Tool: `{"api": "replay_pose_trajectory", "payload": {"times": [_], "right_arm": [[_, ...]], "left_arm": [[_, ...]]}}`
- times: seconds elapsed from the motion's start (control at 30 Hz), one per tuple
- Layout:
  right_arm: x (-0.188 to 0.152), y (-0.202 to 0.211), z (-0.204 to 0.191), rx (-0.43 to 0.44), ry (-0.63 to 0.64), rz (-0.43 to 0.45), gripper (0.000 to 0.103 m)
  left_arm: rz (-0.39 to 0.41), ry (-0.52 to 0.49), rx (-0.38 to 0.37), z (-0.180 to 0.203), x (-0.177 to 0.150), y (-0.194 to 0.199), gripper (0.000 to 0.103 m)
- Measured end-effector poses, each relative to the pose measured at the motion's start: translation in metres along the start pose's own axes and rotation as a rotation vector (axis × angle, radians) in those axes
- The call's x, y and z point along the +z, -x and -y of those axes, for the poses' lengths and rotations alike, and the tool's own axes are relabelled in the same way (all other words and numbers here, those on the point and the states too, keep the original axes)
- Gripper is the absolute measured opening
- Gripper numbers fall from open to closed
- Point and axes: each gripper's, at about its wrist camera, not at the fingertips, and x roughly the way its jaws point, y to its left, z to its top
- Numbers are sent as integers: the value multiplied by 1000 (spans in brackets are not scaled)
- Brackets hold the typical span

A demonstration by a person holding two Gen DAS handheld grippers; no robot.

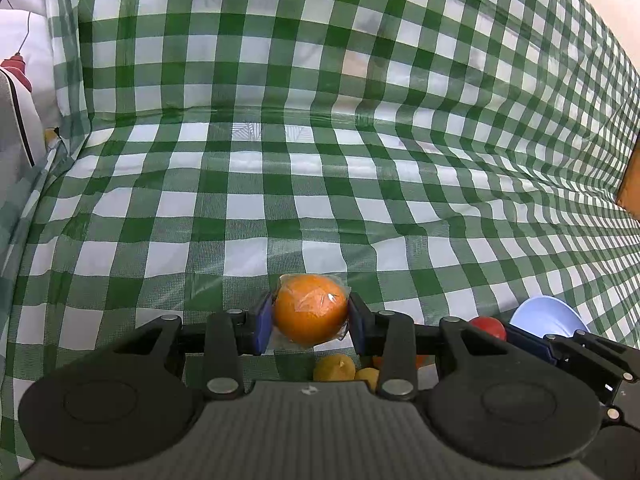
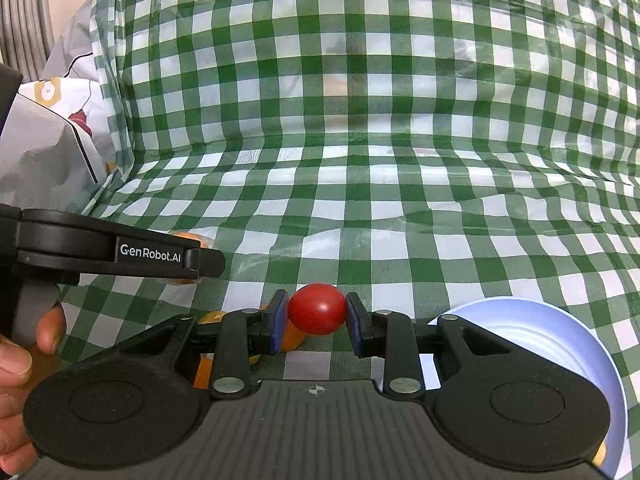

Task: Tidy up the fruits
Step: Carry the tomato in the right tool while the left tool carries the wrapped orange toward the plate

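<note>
My left gripper is shut on an orange wrapped in clear film and holds it above the green checked cloth. Below it lie yellow fruits. My right gripper is shut on a small red fruit; that fruit also shows in the left wrist view. A pale blue bowl stands just right of the right gripper and shows in the left wrist view. The left gripper's body shows at the left of the right wrist view, with orange fruit partly hidden behind it.
The green and white checked cloth covers the table and rises up the back. A grey and white bag stands at the far left. An orange-brown box edge shows at the far right. Orange pieces lie under the right gripper.
</note>
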Motion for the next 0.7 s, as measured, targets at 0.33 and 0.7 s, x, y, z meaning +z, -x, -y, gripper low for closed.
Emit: {"api": "replay_pose_trajectory", "payload": {"times": [0.33, 0.7], "right_arm": [[0, 2, 0, -8, -5, 14, 32], [-1, 4, 4, -15, -9, 24, 32]], "left_arm": [[3, -4, -4, -3, -5, -1, 42], [12, -36, -18, -2, -3, -3, 42]]}}
